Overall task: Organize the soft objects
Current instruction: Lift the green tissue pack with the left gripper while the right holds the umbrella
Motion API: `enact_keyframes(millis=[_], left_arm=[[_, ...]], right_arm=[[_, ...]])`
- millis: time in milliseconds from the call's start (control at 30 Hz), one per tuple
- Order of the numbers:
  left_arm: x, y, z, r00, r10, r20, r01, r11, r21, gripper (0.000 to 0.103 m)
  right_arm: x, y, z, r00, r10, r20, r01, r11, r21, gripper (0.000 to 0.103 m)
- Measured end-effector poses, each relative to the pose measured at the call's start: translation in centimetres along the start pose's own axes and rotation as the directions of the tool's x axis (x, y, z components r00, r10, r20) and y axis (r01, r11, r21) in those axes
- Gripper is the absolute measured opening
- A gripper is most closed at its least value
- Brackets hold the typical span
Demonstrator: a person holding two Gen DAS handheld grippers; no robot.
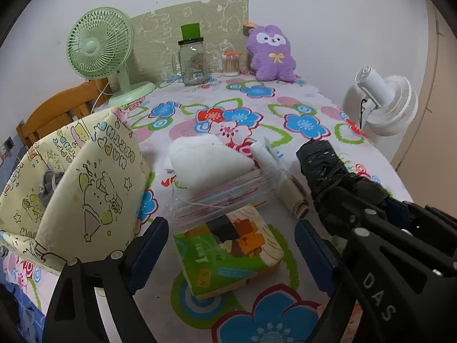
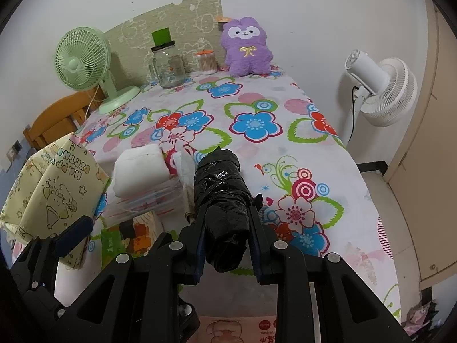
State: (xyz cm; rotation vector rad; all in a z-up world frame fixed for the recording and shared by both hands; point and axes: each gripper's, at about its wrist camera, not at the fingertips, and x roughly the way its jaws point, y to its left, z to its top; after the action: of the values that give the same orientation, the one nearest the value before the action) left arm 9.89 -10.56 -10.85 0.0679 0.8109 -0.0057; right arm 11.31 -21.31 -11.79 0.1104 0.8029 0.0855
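Flowered tablecloth (image 2: pixel 257 148) over a table against a pale wall, fans at both far corners.

Right gripper (image 2: pixel 227 245) clamped on a black roll (image 2: pixel 220 197) of bagging, held clear above the cloth, tilted down and forward. Left gripper (image 1: pixel 231 245) spread wide, nothing between the pads, hovering over a soft book (image 1: pixel 228 254) lying near on the cloth; also tilted down.

Just beyond: clear boxes (image 1: pixel 225 197) stacked, white wadding (image 1: pixel 208 157) on top, a paper-wrapped roll (image 1: pixel 282 180) leaning beside them. Left of that, a yellow fabric bin (image 1: pixel 85 188) standing open, something grey already inside. Far end: purple plush (image 2: pixel 247 47) upright against the wall, jar (image 2: pixel 167 67) and swab tub (image 2: pixel 207 63) beside it.

Judged barely started: one item seemingly binned, black roll in hand but not placed, book, wadding and plush not yet gathered.
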Motion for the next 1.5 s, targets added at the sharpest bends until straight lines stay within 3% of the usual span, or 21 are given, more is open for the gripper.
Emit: enact_keyframes(millis=[200, 433, 900, 1500], left_arm=[[1.5, -0.1, -0.3, 0.998, 0.012, -0.057, -0.012, 1.000, 0.005, 0.091], [2.0, -0.1, -0.4, 0.998, 0.031, -0.061, -0.030, 0.999, 0.009, 0.085], [1.2, -0.2, -0.5, 0.998, -0.008, -0.059, 0.008, 1.000, 0.006, 0.076], [-3.0, 0.3, 0.6, 0.999, -0.028, 0.025, 0.027, 1.000, 0.007, 0.076]], right_arm=[[0.6, -0.1, -0.2, 1.000, -0.009, -0.018, 0.010, 1.000, 0.002, 0.029], [1.3, -0.3, -0.4, 0.999, -0.011, -0.045, 0.011, 1.000, 0.014, 0.029], [0.7, -0.3, -0.8, 0.999, -0.008, -0.038, 0.009, 1.000, 0.024, 0.029], [-3.2, 0.8, -0.3, 0.999, -0.002, 0.051, 0.002, 1.000, 0.008, 0.029]])
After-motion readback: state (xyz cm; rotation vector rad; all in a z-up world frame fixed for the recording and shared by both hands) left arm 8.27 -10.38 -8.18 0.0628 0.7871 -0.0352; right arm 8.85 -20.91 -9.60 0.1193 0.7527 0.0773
